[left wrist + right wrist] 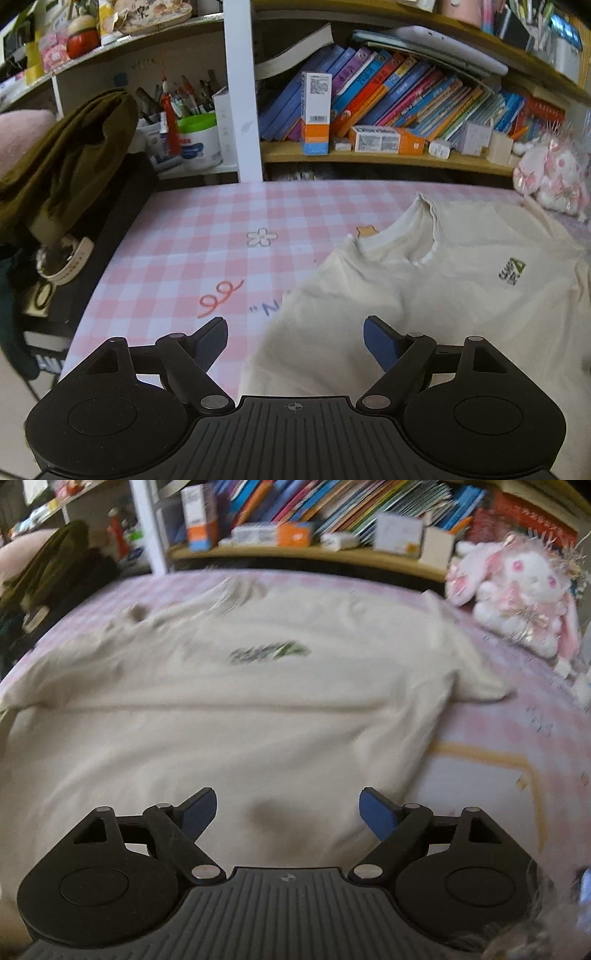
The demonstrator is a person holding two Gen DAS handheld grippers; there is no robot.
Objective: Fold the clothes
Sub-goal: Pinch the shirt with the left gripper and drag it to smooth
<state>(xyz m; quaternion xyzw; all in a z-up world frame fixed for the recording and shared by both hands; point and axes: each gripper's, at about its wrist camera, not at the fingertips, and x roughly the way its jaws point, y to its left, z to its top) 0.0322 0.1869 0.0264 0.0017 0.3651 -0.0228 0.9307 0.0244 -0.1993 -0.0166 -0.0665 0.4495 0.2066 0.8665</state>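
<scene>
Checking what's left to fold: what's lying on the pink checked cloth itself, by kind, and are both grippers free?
Cream T-shirts: 1
Plush rabbits: 1
Open, empty grippers: 2, left gripper, right gripper
Total: 4
The olive garment lies off the cloth.

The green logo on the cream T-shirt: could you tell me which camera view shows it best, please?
The left wrist view shows the logo best: it is sharp there, on the T-shirt right of the collar, though too small to read. The right wrist view shows it more centrally, but smeared by motion blur.
</scene>
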